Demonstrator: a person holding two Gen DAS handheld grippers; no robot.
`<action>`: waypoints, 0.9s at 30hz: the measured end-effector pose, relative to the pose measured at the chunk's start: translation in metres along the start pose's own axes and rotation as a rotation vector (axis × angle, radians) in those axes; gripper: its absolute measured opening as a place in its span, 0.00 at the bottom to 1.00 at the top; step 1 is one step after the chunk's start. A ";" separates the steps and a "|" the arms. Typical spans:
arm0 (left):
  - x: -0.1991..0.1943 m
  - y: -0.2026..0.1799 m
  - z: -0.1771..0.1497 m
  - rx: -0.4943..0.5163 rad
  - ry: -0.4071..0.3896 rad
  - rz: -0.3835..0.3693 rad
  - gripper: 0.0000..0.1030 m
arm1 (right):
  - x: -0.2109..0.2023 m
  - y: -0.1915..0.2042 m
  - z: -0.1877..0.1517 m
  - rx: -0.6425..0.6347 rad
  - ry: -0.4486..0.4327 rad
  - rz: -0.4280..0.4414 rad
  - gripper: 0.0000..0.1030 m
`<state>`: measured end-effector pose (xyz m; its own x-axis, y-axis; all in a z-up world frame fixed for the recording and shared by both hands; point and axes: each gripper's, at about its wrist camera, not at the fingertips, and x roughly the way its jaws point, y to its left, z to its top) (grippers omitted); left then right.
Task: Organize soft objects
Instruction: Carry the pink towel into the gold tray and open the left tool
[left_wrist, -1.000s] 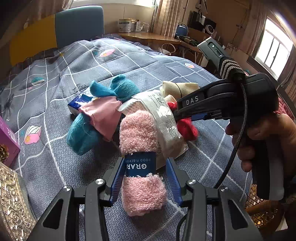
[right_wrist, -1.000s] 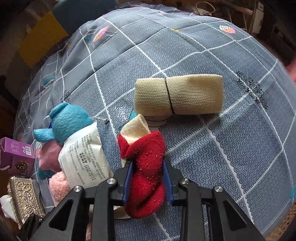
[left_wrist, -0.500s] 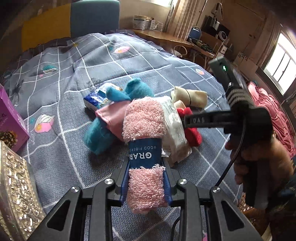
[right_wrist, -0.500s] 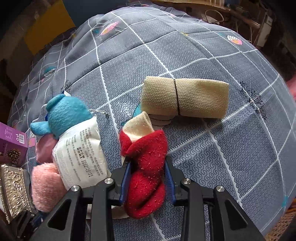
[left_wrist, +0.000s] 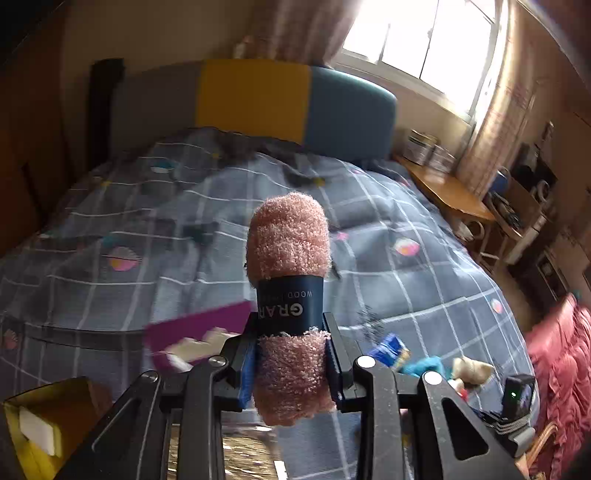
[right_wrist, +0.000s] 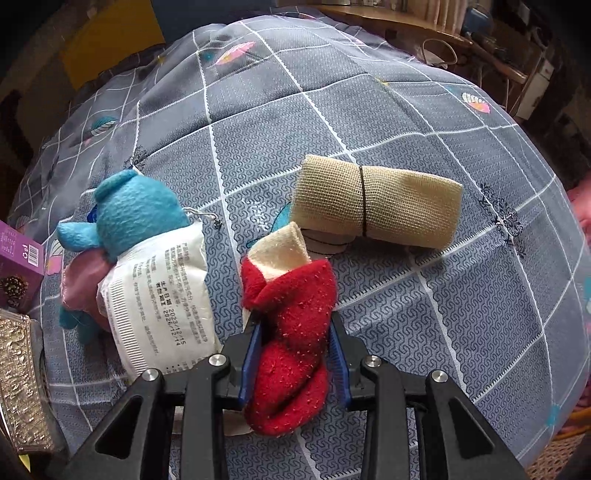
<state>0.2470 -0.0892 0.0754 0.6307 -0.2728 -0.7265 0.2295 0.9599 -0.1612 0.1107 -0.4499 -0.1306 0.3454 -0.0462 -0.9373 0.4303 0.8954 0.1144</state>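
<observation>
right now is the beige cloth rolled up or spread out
Rolled up. The beige cloth lies on the bed as a tight roll, cinched by a dark band around its middle.

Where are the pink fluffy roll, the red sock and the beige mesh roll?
pink fluffy roll (left_wrist: 289, 240), left wrist view, upper fluffy part.
red sock (right_wrist: 295, 325), right wrist view, middle.
beige mesh roll (right_wrist: 406, 208), right wrist view, right half.

Colours across the grey quilted bedspread (right_wrist: 406, 314) with its white grid

A fuzzy pink rolled towel (left_wrist: 290, 240) is wearing a navy paper band, a fuzzy red sock roll (right_wrist: 291, 332) is showing a cream cuff, and a beige mesh fabric roll (right_wrist: 376, 206) is carrying 1 black band.
</observation>
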 end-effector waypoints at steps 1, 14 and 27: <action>-0.005 0.020 0.001 -0.028 -0.016 0.024 0.30 | 0.000 0.001 0.000 -0.004 0.000 -0.003 0.33; -0.048 0.222 -0.112 -0.382 0.026 0.148 0.30 | 0.000 0.019 -0.009 -0.058 -0.016 -0.047 0.34; -0.041 0.277 -0.205 -0.531 0.142 0.151 0.31 | -0.005 0.030 -0.017 -0.101 -0.034 -0.086 0.35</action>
<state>0.1330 0.2016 -0.0762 0.5133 -0.1535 -0.8444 -0.2827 0.8987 -0.3353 0.1076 -0.4148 -0.1277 0.3399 -0.1379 -0.9303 0.3742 0.9274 -0.0008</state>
